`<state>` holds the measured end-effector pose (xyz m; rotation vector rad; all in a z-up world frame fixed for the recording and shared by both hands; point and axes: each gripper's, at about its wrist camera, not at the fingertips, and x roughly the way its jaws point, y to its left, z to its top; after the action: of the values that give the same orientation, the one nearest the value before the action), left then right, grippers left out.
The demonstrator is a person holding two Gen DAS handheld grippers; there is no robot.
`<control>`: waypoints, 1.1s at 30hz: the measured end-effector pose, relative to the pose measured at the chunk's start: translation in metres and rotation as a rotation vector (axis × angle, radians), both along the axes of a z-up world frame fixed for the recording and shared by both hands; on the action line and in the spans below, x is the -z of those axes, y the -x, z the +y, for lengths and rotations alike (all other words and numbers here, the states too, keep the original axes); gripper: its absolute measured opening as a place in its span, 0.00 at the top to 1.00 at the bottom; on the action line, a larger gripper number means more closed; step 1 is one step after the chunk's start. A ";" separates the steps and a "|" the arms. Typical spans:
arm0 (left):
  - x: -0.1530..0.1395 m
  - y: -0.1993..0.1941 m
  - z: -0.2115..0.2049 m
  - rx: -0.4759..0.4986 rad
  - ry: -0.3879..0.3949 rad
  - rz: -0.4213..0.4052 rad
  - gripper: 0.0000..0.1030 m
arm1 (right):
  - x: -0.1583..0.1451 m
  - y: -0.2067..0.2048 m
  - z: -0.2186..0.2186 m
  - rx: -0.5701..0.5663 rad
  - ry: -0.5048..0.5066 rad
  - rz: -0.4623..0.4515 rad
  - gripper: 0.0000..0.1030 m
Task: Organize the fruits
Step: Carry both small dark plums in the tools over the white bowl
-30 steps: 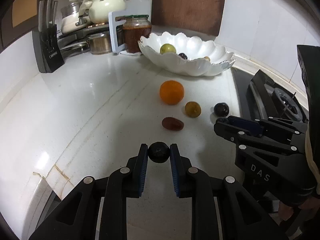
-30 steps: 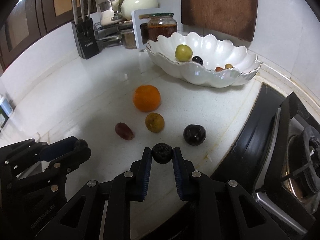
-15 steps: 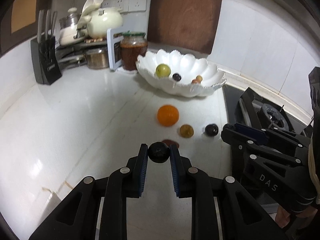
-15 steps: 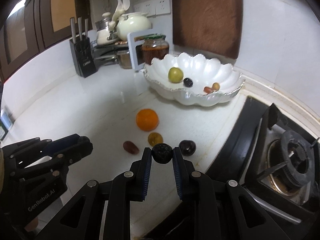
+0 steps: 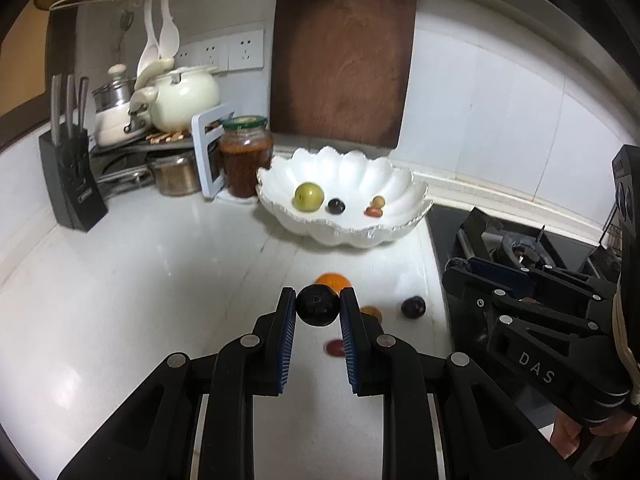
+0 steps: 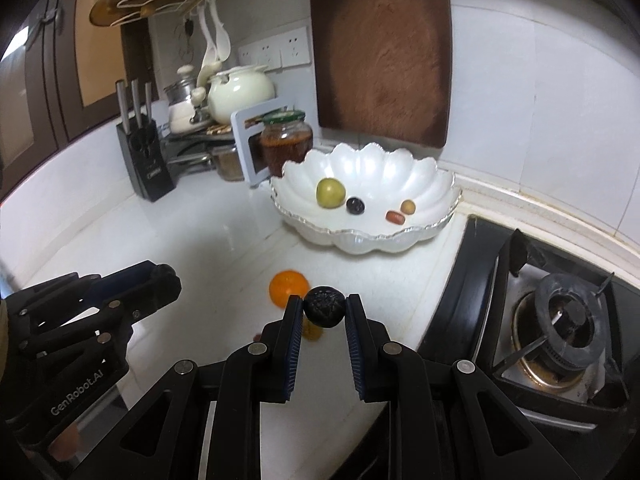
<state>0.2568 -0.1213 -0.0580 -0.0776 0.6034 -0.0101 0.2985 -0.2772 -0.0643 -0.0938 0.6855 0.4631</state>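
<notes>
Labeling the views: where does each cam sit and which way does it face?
Left wrist: on the left gripper, facing the white bowl; its fingers pinch a smooth dark fruit; right gripper at right.
Right wrist: on the right gripper, facing the bowl and stove; fingers pinch a wrinkled dark fruit.
Shared: bowl, orange.

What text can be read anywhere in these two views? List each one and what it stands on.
"DAS": on the body of the right claw, seen from the left wrist view.
"GenRobot.AI": on the body of the left claw, seen from the right wrist view.
Knife block: a small light label, too small to read.
Jar and wall sockets: no readable text.
</notes>
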 end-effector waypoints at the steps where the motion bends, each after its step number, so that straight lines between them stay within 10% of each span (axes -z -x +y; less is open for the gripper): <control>1: -0.002 -0.001 0.002 0.007 0.000 -0.005 0.78 | -0.002 0.000 0.001 0.010 -0.002 -0.005 0.78; 33: -0.055 -0.069 0.041 0.195 -0.030 -0.198 0.78 | -0.056 -0.038 0.028 0.275 -0.037 -0.183 0.78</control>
<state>0.3260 -0.0801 -0.0032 0.0116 0.4116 -0.1959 0.3360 -0.2492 -0.0087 -0.0058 0.4997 0.1998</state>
